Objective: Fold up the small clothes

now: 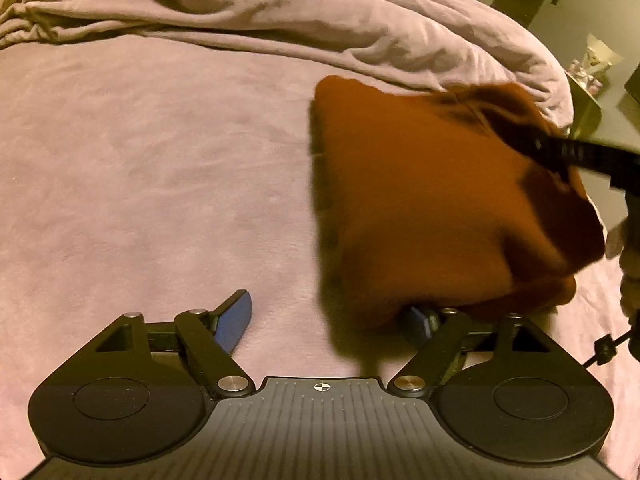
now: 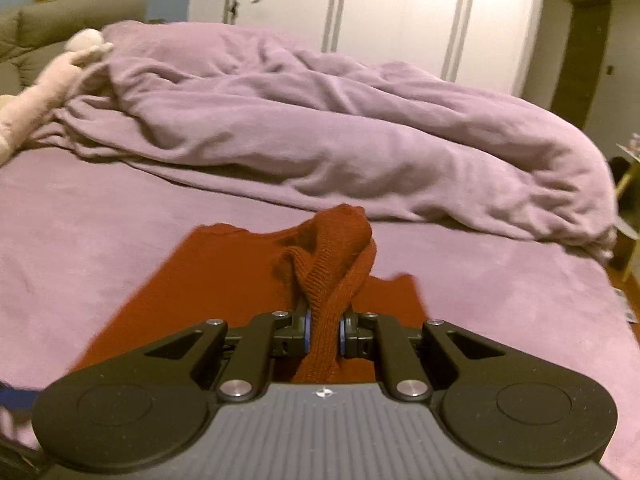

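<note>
Between the right gripper's (image 2: 323, 330) closing fingers, a sweater (image 2: 224, 280) fold is bunching, body stretching toward frame's lower left. Left gripper (image 1: 334, 318) is gaping wide, sweater overhanging its right finger.

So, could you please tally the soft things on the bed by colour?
Rust-red: 1, garment, pinched in the right hand-held gripper
Purple: 1, duvet
Cream: 1, plush toy
Total: 3

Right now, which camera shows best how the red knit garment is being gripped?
The right wrist view: the right hand-held gripper pinches a bunch of the red knit garment. The left wrist view shows it blurred.
</note>
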The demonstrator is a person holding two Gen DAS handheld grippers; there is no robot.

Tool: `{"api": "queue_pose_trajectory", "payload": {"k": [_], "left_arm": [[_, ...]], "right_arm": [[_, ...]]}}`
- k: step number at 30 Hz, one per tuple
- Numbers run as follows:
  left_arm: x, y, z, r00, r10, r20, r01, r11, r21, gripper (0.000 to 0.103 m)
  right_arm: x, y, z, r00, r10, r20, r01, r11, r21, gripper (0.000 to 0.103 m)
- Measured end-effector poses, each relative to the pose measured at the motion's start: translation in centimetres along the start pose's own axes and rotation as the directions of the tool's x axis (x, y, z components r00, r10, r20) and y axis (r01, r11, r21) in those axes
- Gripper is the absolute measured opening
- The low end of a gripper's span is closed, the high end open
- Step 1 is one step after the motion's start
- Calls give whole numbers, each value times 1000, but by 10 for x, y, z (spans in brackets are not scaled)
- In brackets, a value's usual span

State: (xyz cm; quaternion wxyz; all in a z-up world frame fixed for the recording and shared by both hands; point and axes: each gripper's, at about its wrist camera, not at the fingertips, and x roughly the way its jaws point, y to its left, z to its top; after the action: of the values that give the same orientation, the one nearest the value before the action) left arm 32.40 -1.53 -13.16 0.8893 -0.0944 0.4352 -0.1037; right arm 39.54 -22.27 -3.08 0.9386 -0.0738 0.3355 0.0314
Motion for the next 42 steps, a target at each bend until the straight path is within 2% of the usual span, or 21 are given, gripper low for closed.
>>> {"api": "queue_pose_trajectory", "payload": {"k": [5, 11, 14, 15, 18, 20, 22, 25, 29, 32, 38, 42], "left_arm": [[1, -10, -4, 1000, -1, -3, 1, 999, 48, 89], [-1, -11, -5, 1000, 10, -25, -8, 997, 73, 88], [-15, -6, -9, 1000, -12, -28, 14, 997, 70, 88], [-21, -4, -9, 1000, -23, -19, 24, 998, 61, 88], [-40, 0, 1, 998, -44, 52, 43, 999, 17, 88], [-41, -1, 13, 996, -37, 85, 38, 999, -4, 89], [-35, -5, 26, 996, -34, 86, 38, 999, -35, 89], [-19, -16, 40, 997, -21, 81, 24, 999, -39, 89], [2, -32, 40, 998, 11, 63, -12, 1000, 26, 90], [13, -33, 34, 999, -3, 44, 1, 1000, 28, 91], [33, -34, 20, 999, 3, 41, -3, 1000, 21, 99], [24, -27, 21, 998, -16, 63, 15, 1000, 10, 100]], "right_arm": [[8, -22, -29, 996, -89, -29, 89, 996, -16, 11], [26, -31, -46, 991, -107, -75, 107, 994, -8, 13], [7, -34, -42, 989, -147, -27, 147, 989, 0, 27], [-4, -35, -41, 988, -151, -4, 151, 988, 5, 27], [-38, -30, -44, 993, -94, 71, 93, 996, 12, 27], [-53, -19, -47, 995, 0, 98, -2, 1000, 16, 27], [-61, -5, -51, 987, 121, 107, -124, 992, 25, 27], [-58, 15, -58, 976, 197, 89, -196, 980, -17, 27], [-40, 22, -70, 986, 167, -7, -167, 984, -58, 27], [-32, 10, -79, 989, 135, -53, -138, 989, -62, 27], [-27, 14, -83, 990, 117, -80, -125, 987, -105, 27], [-32, 8, -75, 986, 143, -86, -147, 988, -48, 27]]}}
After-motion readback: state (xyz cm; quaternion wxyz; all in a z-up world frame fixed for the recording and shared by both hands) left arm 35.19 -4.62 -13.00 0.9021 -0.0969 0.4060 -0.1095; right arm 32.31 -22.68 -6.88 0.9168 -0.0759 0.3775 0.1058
